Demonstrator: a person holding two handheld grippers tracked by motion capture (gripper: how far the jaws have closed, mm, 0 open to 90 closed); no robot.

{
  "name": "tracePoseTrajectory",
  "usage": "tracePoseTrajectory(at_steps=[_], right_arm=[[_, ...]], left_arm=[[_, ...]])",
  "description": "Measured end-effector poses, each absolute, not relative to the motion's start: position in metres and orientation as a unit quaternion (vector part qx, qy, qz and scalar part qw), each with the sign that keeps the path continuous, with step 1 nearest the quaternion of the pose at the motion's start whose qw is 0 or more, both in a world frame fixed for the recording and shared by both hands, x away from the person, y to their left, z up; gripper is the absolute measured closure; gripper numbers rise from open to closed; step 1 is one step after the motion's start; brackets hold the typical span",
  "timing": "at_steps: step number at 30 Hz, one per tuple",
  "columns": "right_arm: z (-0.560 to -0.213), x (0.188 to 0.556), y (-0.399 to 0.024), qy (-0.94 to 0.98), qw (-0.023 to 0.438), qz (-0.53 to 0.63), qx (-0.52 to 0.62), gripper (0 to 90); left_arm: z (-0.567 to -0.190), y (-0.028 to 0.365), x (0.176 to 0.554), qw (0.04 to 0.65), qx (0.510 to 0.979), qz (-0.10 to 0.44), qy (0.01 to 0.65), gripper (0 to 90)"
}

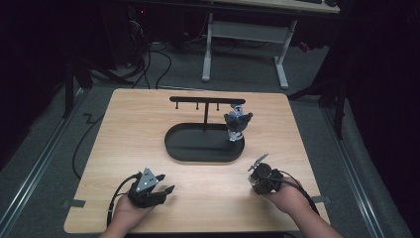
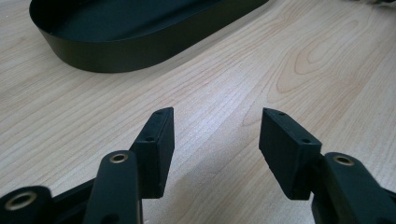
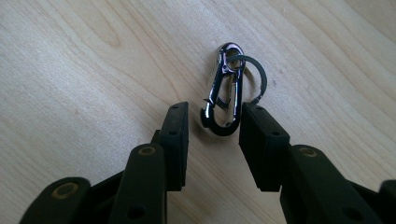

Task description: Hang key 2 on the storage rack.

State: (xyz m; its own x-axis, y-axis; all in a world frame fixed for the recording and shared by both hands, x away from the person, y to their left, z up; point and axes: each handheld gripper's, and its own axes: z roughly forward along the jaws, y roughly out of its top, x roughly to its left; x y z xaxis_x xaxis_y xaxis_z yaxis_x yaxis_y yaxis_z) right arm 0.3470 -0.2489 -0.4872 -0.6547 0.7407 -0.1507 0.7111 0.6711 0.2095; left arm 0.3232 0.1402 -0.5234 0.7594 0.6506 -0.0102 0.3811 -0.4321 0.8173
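Note:
A silver carabiner clip with a dark key ring lies flat on the wooden table. My right gripper stands open over it, and the clip's curved lower end sits between the two jaw tips, close to the right-hand jaw. In the high view the clip pokes out just ahead of the right gripper at the front right. My left gripper rests at the front left, open and empty over bare wood.
A black oval tray sits mid-table with a T-shaped hook stand rising from it. A small grey and blue figure hangs at the bar's right end. The tray wall lies ahead of the left gripper.

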Motion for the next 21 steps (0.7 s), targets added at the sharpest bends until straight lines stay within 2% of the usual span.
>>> tracePoseTrajectory(at_steps=[13,14,15,16,21], right_arm=[[-0.488,0.359,-0.253,0.899,0.087,0.077,0.422,70.5],[-0.487,0.359,-0.253,0.898,0.090,0.079,0.422,72.8],[-0.485,0.359,-0.253,0.897,0.095,0.083,0.423,80.2],[-0.482,0.359,-0.254,0.896,0.097,0.087,0.425,81.1],[-0.486,0.359,-0.254,0.897,0.093,0.081,0.424,80.9]], left_arm=[[-0.524,0.140,0.323,0.432,0.833,0.154,0.309,46.2],[-0.524,0.140,0.323,0.431,0.834,0.154,0.309,46.2],[-0.524,0.140,0.323,0.431,0.834,0.154,0.309,46.2],[-0.524,0.140,0.323,0.432,0.834,0.155,0.308,46.2],[-0.524,0.139,0.323,0.432,0.834,0.154,0.307,46.2]])
